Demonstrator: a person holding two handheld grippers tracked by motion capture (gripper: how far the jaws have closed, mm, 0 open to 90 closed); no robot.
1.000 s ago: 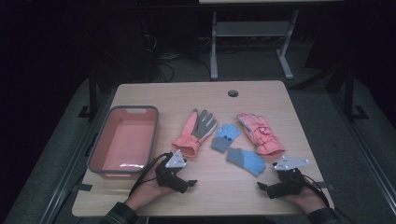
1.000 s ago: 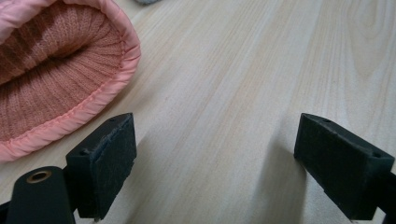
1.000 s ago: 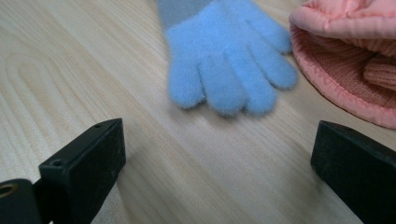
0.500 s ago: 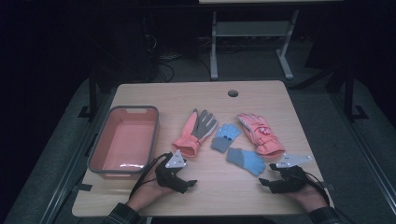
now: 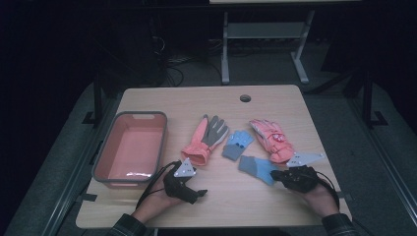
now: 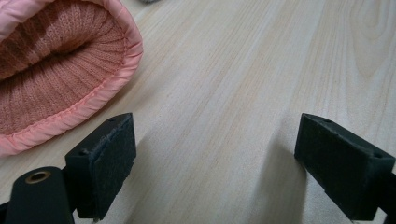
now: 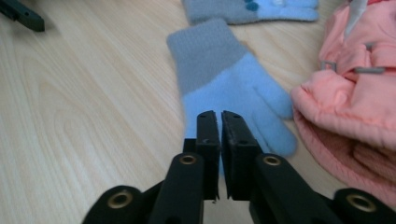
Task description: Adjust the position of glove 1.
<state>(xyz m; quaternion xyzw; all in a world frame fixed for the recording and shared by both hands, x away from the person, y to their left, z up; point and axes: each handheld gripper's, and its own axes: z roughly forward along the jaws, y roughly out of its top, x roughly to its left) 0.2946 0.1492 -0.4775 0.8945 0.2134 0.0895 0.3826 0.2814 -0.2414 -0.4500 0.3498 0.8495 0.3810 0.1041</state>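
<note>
Blue glove (image 7: 233, 93), the nearer of two small ones, lies flat by the table's (image 5: 221, 206) near edge, right of middle, its grey cuff pointing towards the middle and its fingers towards the right gripper (image 5: 280, 176). That gripper sits at the near right corner; its jaws have just been closing and now stand together with a thin slit between them. In the right gripper view their tips hang over the glove's fingers, and whether any knit is pinched there I cannot tell. At the near edge left of middle, the left gripper (image 5: 196, 193) rests low over the wood, jaws wide apart with bare table between them. Just beyond it lies the ribbed cuff of a pink and grey glove (image 5: 205, 140), fingers pointing towards the far edge. A second blue glove (image 5: 237, 145) lies in the middle, beyond the first. A puffy pink glove (image 5: 272, 139) lies to the right, touching the near blue glove's fingers. A pink tub (image 5: 129, 181) with a grey rim stands along the left edge.
</note>
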